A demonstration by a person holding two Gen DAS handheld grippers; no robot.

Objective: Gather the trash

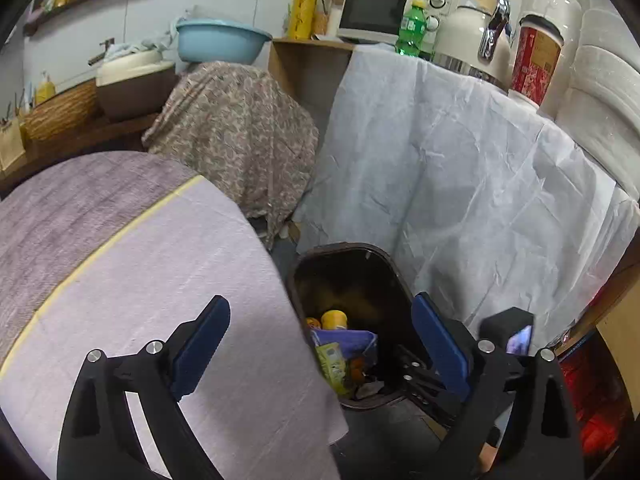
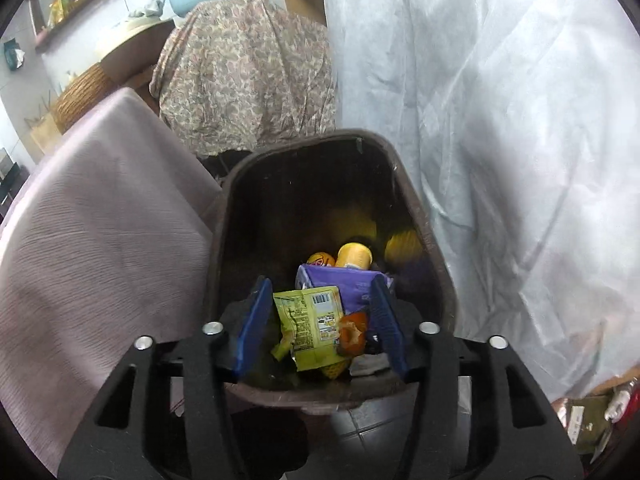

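A dark brown trash bin (image 2: pixel 304 138) stands on the floor between the table and a draped counter. Inside it lie a yellow-green snack wrapper (image 2: pixel 308 324), a purple packet (image 2: pixel 344 284), yellow cans (image 2: pixel 354 256) and an orange food scrap (image 2: pixel 352 332). My right gripper (image 2: pixel 320 282) hangs open just over the bin's near rim; the wrapper shows between its blue pads (image 2: pixel 254 320) without touching them. My left gripper (image 1: pixel 320 302) stands wide open with nothing in it, its left finger over the table's edge and its right finger over the bin (image 1: pixel 340 246).
A lilac-clothed table (image 1: pixel 160 280) borders the bin on the left. A white sheet (image 1: pixel 460 180) drapes the counter on the right, which bears a microwave (image 1: pixel 376 10), a green bottle (image 1: pixel 412 28) and a kettle (image 1: pixel 472 40). A floral cloth (image 1: pixel 240 132) covers something behind.
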